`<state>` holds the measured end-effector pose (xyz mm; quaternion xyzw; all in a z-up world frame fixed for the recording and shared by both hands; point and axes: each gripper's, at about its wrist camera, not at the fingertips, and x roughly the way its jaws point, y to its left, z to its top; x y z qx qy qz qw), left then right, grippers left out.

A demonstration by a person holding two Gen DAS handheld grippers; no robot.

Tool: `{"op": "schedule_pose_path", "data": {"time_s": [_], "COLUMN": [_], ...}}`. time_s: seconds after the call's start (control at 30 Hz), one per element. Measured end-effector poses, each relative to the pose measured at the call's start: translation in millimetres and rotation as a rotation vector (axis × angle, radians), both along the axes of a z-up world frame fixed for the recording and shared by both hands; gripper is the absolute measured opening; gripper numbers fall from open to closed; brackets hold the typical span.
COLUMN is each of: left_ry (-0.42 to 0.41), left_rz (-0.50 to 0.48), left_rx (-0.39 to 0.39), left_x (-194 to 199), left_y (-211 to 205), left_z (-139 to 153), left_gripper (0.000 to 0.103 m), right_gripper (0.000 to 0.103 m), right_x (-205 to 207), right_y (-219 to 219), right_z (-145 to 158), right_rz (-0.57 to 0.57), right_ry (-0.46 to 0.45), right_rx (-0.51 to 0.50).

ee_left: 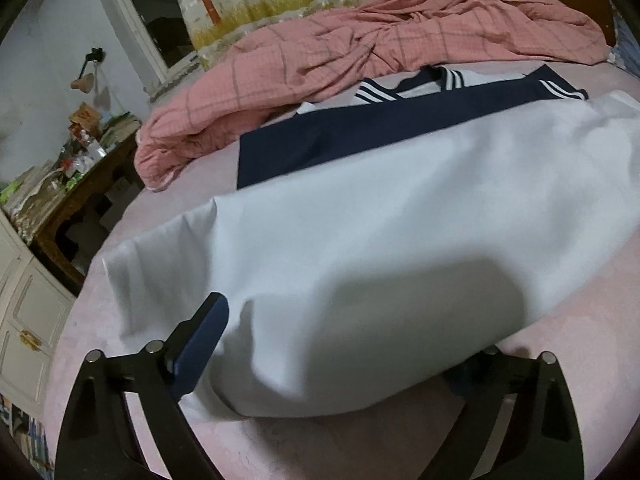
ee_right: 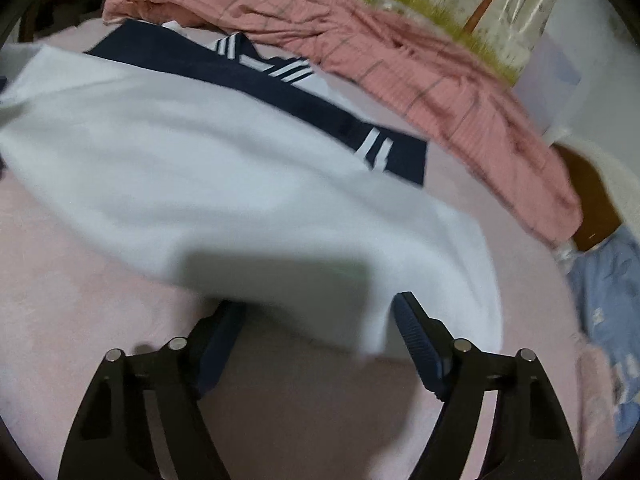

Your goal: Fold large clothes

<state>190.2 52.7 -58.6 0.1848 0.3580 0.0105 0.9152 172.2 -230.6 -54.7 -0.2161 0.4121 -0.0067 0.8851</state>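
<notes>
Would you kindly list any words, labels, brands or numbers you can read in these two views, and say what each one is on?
No text can be read in either view.
White and navy garment: only white stripes on the navy trim, no lettering.
Light blue fabric: white marks, too blurred to read.
Packages on the wooden desk: too small and blurred to read.
Pink checked quilt: pattern only.

Pink quilt (ee_left: 360, 44) behind — bedsheet (ee_right: 80, 260) bare

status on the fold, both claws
Left claw open, right claw open, both straddling shirt hem. Shirt flat on bed. Pink quilt behind, clear.
</notes>
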Motion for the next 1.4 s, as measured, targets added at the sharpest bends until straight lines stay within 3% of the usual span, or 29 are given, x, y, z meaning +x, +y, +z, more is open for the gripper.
{"op": "schedule_pose_path", "data": {"time_s": [0.13,0.3,0.43,0.53,0.6,0.63,0.67,0.77,0.87,1.0,1.17,1.33,1.37,1.4], "left_ry": [0.075,0.079,0.054,0.034,0.030,0.026,0.017,-0.008,-0.016,-0.042,-0.026,-0.020,-0.018,-0.020], "left_rz": [-0.022,0.022,0.018,0.002,-0.032,-0.044,-0.051,-0.067,-0.058,-0.066,-0.086,-0.108,-0.110,-0.110], "left_rx": [-0.028,-0.102,-0.070,-0.021,-0.013,-0.004,0.015,0.042,0.002,0.069,0.004,0.011,0.004,-0.005], "left_x": [4.2,16.9,11.6,7.2,3.7,2.1,0.2,-6.1,-12.8,-33.6,-56.7,-78.0,-76.7,-76.4], "left_y": [-0.1,12.7,7.0,-1.0,-5.7,-8.1,-11.5,-17.1,-12.9,-20.4,-11.1,-12.6,-12.3,-11.2], "left_z": [-5.9,-6.1,-5.8,-6.4,-6.6,-7.0,-7.7,-5.8,2.4,7.2,14.9,5.3,5.2,5.7], "left_gripper": [0.086,0.085,0.076,0.066,0.051,0.045,0.036,0.027,0.024,0.021,0.020,0.022,0.024,0.026], "right_gripper": [0.079,0.079,0.078,0.055,0.030,0.027,0.017,0.008,0.006,0.003,0.000,0.000,0.005,0.022], "right_x": [2.3,21.9,23.6,18.1,15.3,14.4,13.9,10.4,2.3,-21.8,-72.9,-101.0,-97.0,-93.8], "right_y": [-9.4,-19.2,-18.6,-13.0,-9.1,-6.5,-3.8,0.5,-2.1,-3.8,-3.5,-5.4,-3.9,-0.2], "right_z": [0.1,-8.7,-8.2,-6.2,-6.0,-6.9,-7.9,-6.7,0.4,17.5,36.2,32.1,29.1,27.2], "right_rz": [0.010,-0.034,-0.029,-0.016,0.020,0.032,0.039,0.041,0.026,0.004,0.026,0.046,0.051,0.060], "right_ry": [0.100,0.030,0.003,-0.004,0.010,0.013,0.009,-0.012,-0.026,-0.083,-0.143,-0.147,-0.112,-0.088], "right_rx": [0.109,0.139,0.133,0.115,0.125,0.120,0.111,0.093,0.122,0.163,0.210,0.212,0.206,0.196]}}
